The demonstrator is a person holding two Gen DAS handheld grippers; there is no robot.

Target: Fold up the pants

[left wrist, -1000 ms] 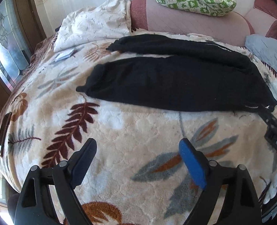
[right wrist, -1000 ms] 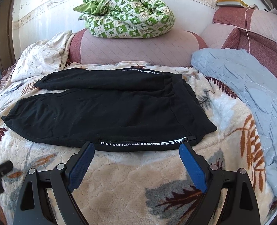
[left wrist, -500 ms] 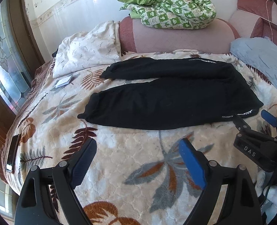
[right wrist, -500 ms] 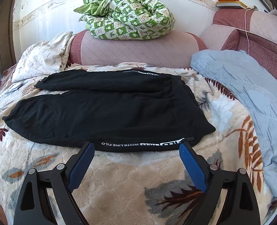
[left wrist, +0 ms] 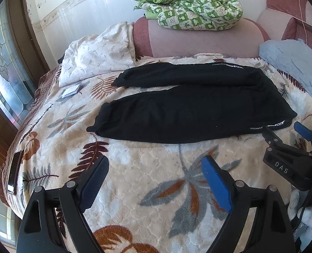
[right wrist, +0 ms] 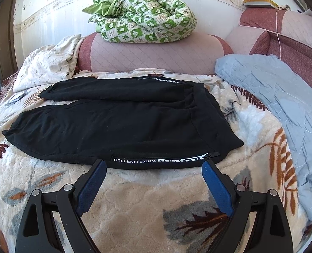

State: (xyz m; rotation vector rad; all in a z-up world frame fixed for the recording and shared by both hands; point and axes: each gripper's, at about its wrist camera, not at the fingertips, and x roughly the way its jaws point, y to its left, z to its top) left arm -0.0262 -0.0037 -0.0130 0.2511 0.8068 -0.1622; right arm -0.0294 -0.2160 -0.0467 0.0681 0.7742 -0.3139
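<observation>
Black pants (right wrist: 118, 126) lie spread flat across the middle of both frames on a leaf-patterned blanket (left wrist: 156, 179). The two legs run toward the left of the picture and the waist sits at the right, by a pale blue quilt (right wrist: 282, 105). The legs are parted, with a narrow wedge of blanket showing between the cuffs, so no fold has been made yet. Laid out smooth like this, every edge is easy to reach, which looks like the reason for the arrangement.

The right gripper (right wrist: 153, 168) hovers at the near hem. Its blue pads are wide apart, with nothing between them. They straddle the white-lettered stripe (right wrist: 164, 160) along the edge at the lower centre of its view. That position suits a pinch on the near waist corner.

The left gripper (left wrist: 156, 164) is also spread wide and empty. It sits at the bottom of its frame over bare blanket, a little short of the near leg. From there it looks along the whole garment, probably ready to take the near cuff (left wrist: 96, 124) at centre left. With both near corners held, the near leg could be carried over the far one.

A green checked quilt (right wrist: 143, 14) lies on the pink backrest at the top centre, clear of the work. A white pillow (left wrist: 96, 50) sits at the upper left. Small cards (left wrist: 71, 90) lie just beyond the far cuff.
</observation>
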